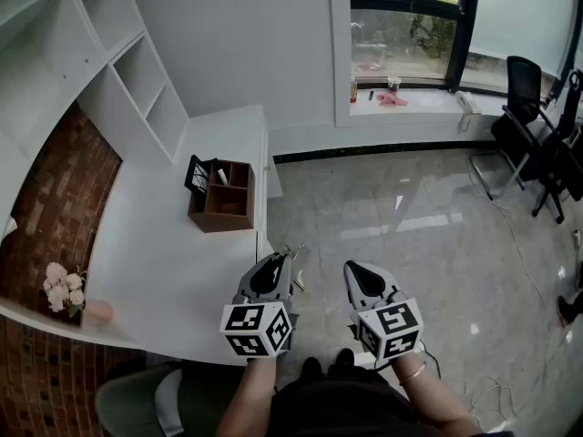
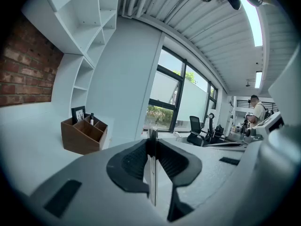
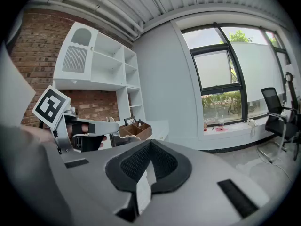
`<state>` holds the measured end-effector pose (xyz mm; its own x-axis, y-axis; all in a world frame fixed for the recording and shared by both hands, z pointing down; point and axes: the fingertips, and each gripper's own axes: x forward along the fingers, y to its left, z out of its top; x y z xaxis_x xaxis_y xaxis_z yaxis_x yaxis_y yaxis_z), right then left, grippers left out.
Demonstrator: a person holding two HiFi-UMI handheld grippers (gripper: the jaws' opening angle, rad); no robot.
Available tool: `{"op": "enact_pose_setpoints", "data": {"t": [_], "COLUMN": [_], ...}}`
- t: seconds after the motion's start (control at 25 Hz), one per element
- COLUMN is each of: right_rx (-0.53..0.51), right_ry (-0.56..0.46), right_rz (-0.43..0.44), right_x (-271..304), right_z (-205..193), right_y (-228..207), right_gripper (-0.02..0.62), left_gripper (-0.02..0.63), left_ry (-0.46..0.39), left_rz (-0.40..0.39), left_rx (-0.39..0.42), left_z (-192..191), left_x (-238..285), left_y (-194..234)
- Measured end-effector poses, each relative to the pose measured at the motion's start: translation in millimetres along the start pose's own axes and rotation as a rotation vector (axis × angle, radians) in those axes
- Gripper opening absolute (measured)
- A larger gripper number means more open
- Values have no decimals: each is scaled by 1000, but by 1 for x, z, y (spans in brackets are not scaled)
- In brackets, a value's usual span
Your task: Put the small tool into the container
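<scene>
A brown wooden container (image 1: 220, 194) with open compartments stands on the white desk; it also shows as the container (image 2: 83, 134) and the container (image 3: 135, 130). My left gripper (image 1: 278, 260) hovers at the desk's near right edge, well short of the container. In the left gripper view the left gripper (image 2: 152, 142) is shut on a small thin metal tool (image 2: 151, 173), held edge-on between the pads. The tool's tip (image 1: 296, 260) pokes past the jaws. My right gripper (image 1: 351, 267) hangs over the floor beside it. In its own view the right gripper (image 3: 150, 147) is shut with nothing held.
The white desk (image 1: 173, 271) runs along a brick wall with white shelves (image 1: 137, 71). A small framed picture (image 1: 199, 173) leans in the container. Flowers (image 1: 64, 288) sit at the desk's near left. Black office chairs (image 1: 533, 126) stand by the window. A person (image 2: 257, 111) stands far off.
</scene>
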<state>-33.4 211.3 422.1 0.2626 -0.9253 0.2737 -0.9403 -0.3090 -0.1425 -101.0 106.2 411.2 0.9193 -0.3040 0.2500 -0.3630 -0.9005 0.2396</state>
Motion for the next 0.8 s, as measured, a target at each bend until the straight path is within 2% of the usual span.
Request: {"op": "enact_pose_setpoints", "data": {"t": [0.28, 0.8], "right_rx": [-20, 3], "right_ry": [-2, -8], "right_rz": [34, 32], "right_x": [-2, 6], "right_z": [1, 9], "right_y": [-7, -49], "right_gripper": [3, 5], "left_gripper": [72, 72], "left_ry": [4, -31], "left_rz": [52, 130], "left_rx": [7, 4], "left_z": [-1, 16], "left_x": [3, 21], "left_y": [-4, -1]}}
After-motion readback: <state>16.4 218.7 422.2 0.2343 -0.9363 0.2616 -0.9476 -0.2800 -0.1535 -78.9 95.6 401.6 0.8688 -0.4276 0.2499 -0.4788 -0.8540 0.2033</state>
